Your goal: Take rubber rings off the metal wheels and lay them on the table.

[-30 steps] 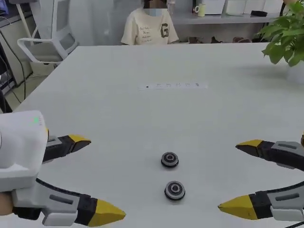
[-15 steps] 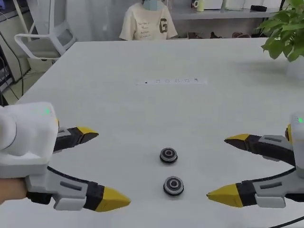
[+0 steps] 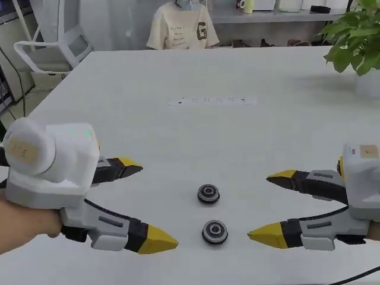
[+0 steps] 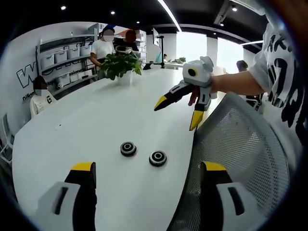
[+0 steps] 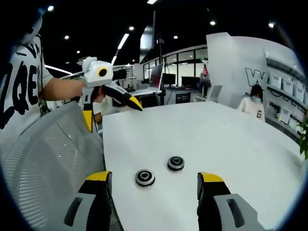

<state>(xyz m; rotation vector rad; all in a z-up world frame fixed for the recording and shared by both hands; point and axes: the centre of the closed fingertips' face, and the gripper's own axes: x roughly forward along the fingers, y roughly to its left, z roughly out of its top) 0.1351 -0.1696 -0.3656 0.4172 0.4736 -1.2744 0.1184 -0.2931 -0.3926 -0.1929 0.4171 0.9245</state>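
Rings (image 3: pixel 205 232) are not yet taken off either wheel (image 3: pixel 208 193) on the tabletop (image 3: pixel 178 136), and the left tool (image 3: pixel 157 204) and right tool (image 3: pixel 259 206) are held wide open, empty.

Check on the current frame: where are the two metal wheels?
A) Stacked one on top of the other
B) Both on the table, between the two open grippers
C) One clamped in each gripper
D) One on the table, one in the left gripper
B: the far wheel and the near wheel sit apart on the table, while the left gripper and the right gripper are open on either side, touching neither.
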